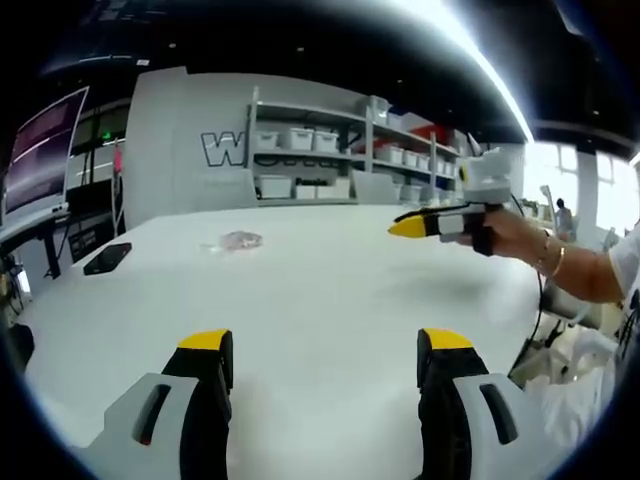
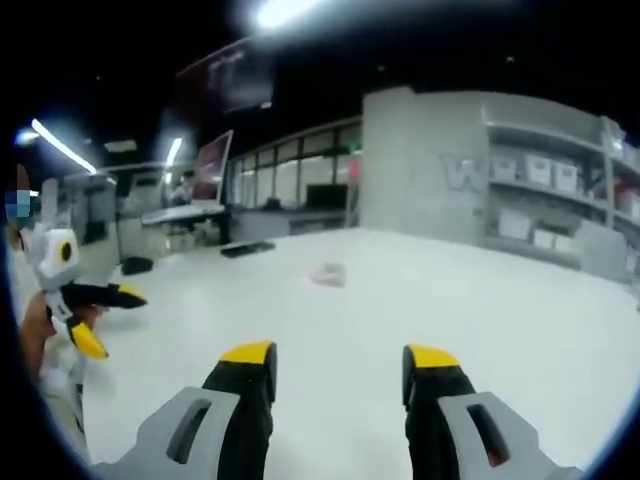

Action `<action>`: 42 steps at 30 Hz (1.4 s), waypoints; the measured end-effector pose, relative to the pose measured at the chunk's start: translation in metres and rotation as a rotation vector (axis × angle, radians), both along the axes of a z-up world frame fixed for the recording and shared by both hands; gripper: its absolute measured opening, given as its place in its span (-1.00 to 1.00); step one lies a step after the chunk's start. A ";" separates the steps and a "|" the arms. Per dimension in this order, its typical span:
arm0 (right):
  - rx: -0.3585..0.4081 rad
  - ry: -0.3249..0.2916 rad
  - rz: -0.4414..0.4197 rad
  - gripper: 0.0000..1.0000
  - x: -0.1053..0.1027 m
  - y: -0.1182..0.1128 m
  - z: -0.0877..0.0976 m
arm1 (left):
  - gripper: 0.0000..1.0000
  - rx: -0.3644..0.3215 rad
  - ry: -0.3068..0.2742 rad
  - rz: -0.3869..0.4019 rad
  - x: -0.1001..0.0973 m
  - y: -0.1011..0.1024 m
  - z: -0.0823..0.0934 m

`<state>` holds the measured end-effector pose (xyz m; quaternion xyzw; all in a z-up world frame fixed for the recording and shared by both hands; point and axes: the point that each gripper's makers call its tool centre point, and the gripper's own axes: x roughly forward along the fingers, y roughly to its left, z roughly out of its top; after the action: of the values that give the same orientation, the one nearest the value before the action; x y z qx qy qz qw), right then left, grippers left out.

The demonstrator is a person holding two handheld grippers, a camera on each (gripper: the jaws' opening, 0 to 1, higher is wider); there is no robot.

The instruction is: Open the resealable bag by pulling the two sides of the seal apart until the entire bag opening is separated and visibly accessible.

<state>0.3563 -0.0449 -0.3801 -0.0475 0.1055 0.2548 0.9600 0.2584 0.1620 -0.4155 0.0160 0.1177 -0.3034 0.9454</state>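
While both grippers, left [image 1: 325, 360] and right [image 2: 340, 372], are held agape, "W" is read on far grey wall [image 1: 215, 148]; small clear resealable bag [image 1: 233, 241] lies untouched on white table [image 1: 330, 290].

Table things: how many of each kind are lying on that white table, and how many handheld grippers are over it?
Resealable bag: 1
Dark flat phone-like object: 1
Handheld grippers: 2, the left gripper and the right gripper, both with jaws apart and holding nothing
Total: 4, with the 2 lying items on the white table
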 end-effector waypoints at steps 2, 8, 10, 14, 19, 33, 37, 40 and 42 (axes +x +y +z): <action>-0.001 0.001 -0.005 -0.01 0.000 -0.001 0.000 | 0.49 -0.001 -0.003 0.000 0.000 0.000 0.001; -0.009 -0.007 -0.001 -0.03 0.005 0.003 0.004 | 0.49 0.001 0.002 -0.007 0.000 -0.002 0.000; -0.015 -0.009 0.002 -0.05 0.006 0.006 0.005 | 0.49 0.003 0.004 -0.007 0.000 -0.002 -0.001; -0.030 -0.011 0.009 -0.06 0.011 0.011 0.006 | 0.49 0.001 -0.001 -0.004 0.000 0.000 0.001; -0.036 0.003 0.019 -0.06 0.017 0.018 0.005 | 0.49 0.001 -0.007 -0.002 0.000 0.002 0.003; -0.079 0.016 0.026 -0.06 0.028 0.029 -0.005 | 0.49 0.002 -0.010 0.001 0.001 0.005 0.005; -0.072 0.023 0.024 -0.06 0.032 0.031 -0.006 | 0.49 0.005 -0.009 -0.002 0.001 0.004 0.004; -0.077 0.016 0.024 -0.07 0.035 0.033 -0.004 | 0.49 0.006 -0.008 -0.004 0.001 0.003 0.004; -0.083 0.010 0.029 -0.07 0.038 0.036 -0.002 | 0.49 0.007 -0.009 -0.005 0.001 0.003 0.004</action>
<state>0.3942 -0.0085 -0.3821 -0.0875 0.1203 0.2643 0.9529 0.2596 0.1647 -0.4118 0.0209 0.1145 -0.3053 0.9451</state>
